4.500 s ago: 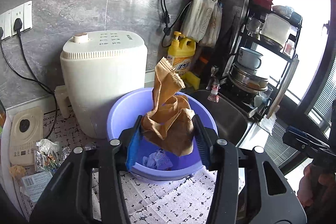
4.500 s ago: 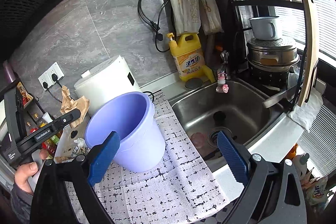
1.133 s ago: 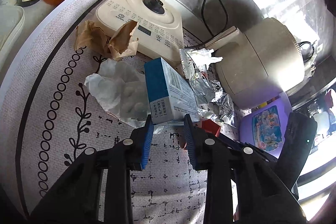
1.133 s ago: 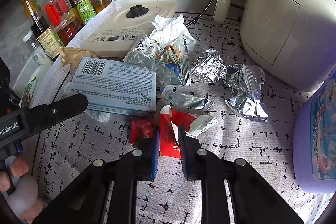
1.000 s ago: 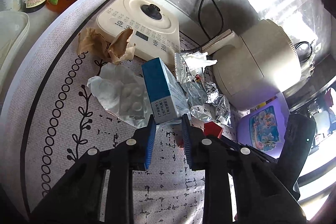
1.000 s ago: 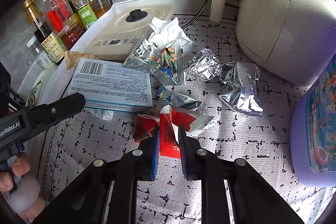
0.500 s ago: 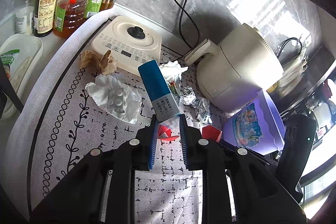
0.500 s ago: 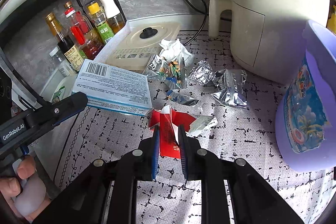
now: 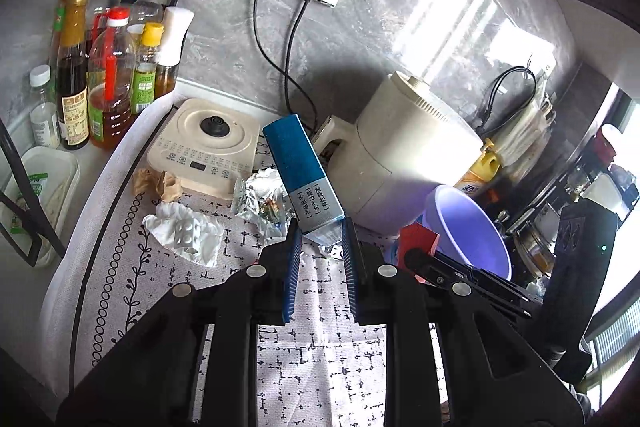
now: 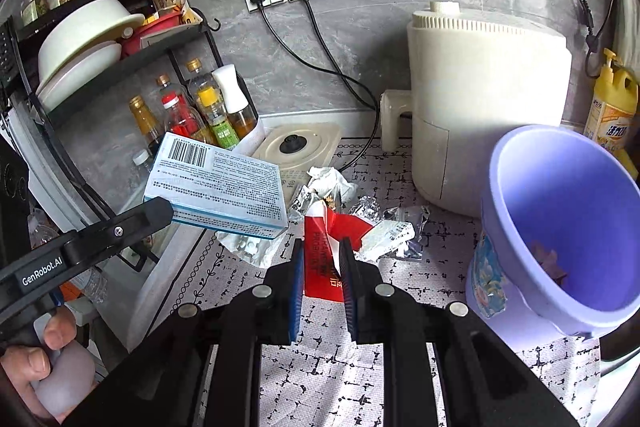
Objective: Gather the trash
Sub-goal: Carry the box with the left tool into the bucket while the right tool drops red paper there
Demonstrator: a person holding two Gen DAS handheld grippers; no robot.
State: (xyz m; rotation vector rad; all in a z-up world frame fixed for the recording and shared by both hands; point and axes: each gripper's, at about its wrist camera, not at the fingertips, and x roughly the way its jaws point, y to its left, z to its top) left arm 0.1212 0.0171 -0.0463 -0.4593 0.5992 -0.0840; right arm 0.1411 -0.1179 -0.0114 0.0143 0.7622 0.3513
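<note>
My left gripper (image 9: 319, 239) is shut on a blue and white carton box (image 9: 301, 174), held in the air above the counter mat; the box also shows in the right wrist view (image 10: 218, 187). My right gripper (image 10: 322, 251) is shut on a red paper wrapper (image 10: 320, 255), lifted off the mat; it shows in the left wrist view (image 9: 418, 239). The purple bucket (image 10: 560, 227) stands at the right, tilted open toward me, with brown paper inside. Foil wrappers (image 10: 396, 231), white tissue (image 10: 326, 179) and a blister pack (image 9: 184, 231) lie on the mat.
A cream air fryer (image 10: 484, 99) stands behind the bucket. A flat cream cooker (image 9: 204, 147) lies by the wall, with crumpled brown paper (image 9: 160, 183) beside it. Oil and sauce bottles (image 9: 108, 75) stand at the left. A yellow detergent bottle (image 10: 610, 107) stands at the far right.
Both grippers have risen and pulled back from the mat, carrying the box and the red wrapper. The bucket's open mouth has come into view at the right.
</note>
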